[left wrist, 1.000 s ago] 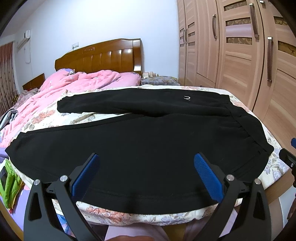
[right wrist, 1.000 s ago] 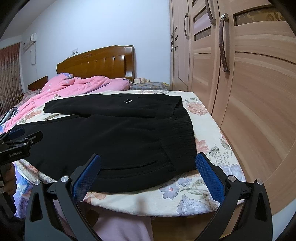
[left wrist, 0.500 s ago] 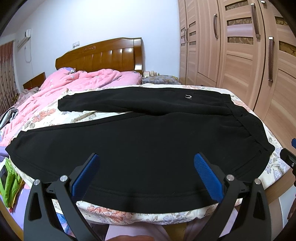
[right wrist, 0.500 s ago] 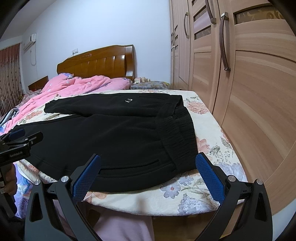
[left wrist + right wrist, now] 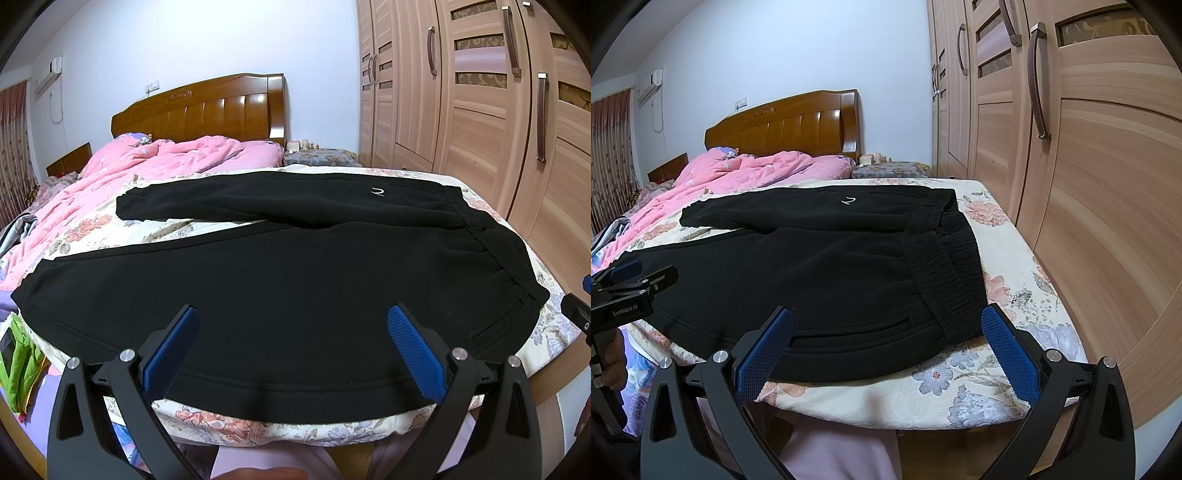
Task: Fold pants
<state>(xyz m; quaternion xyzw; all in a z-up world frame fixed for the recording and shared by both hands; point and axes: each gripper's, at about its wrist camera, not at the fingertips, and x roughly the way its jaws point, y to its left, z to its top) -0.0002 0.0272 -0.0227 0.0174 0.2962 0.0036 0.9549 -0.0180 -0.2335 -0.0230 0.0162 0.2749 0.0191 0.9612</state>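
Note:
Black pants (image 5: pixel 280 280) lie spread flat on the floral bedsheet, waistband to the right, both legs running left. They also show in the right wrist view (image 5: pixel 820 266), with the ribbed waistband (image 5: pixel 942 266) near the bed's right edge. My left gripper (image 5: pixel 291 343) is open and empty, hovering over the near leg's front hem. My right gripper (image 5: pixel 886 343) is open and empty, just above the near corner of the waistband and a pocket slit. The left gripper also shows in the right wrist view (image 5: pixel 635 277).
A pink quilt (image 5: pixel 147 170) is bunched at the bed's far left by the wooden headboard (image 5: pixel 207 110). A wooden wardrobe (image 5: pixel 1089 184) stands close along the bed's right side. A green item (image 5: pixel 18 362) lies beside the bed at lower left.
Both grippers have barely shifted; the views have crept slightly, with the pants and bed unchanged.

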